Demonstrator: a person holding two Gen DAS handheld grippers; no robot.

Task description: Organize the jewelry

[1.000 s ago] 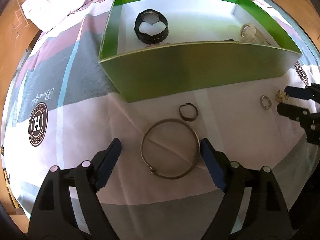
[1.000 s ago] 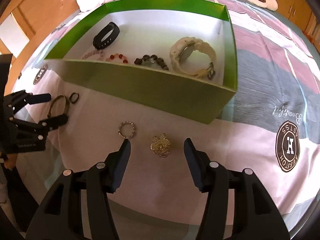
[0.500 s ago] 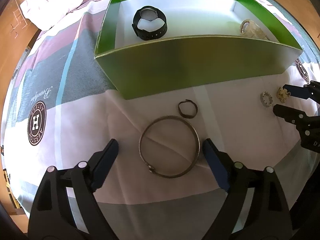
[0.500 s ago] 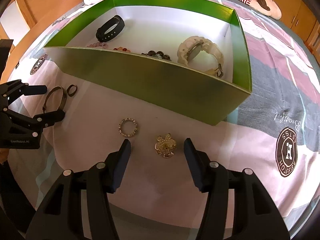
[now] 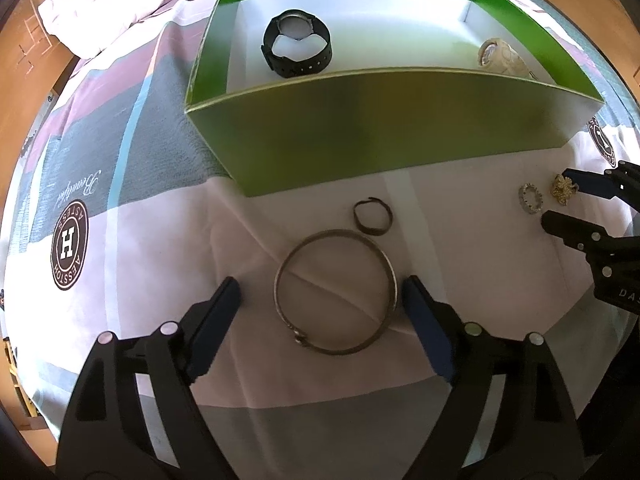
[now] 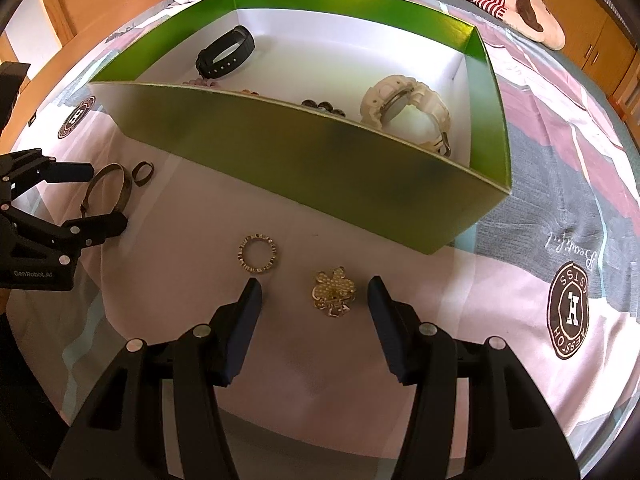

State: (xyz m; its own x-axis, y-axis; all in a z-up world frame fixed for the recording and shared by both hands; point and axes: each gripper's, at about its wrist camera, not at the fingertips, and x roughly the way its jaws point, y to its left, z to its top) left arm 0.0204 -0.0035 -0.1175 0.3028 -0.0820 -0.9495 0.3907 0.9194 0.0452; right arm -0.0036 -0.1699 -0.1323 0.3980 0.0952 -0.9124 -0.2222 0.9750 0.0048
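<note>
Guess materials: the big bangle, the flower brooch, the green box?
Bangle: dull grey-brown metal, likely tarnished; thin rigid hoop. Flower brooch: gold-toned metal, shiny pierced petals, probably plated. Green box: thin card, satin green outside, white inside.

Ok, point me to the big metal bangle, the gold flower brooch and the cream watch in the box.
big metal bangle (image 5: 394, 280), left wrist view, right side of its rim.
gold flower brooch (image 6: 334, 291), right wrist view, centre of the flower.
cream watch (image 6: 394, 106), right wrist view, on its face.
</note>
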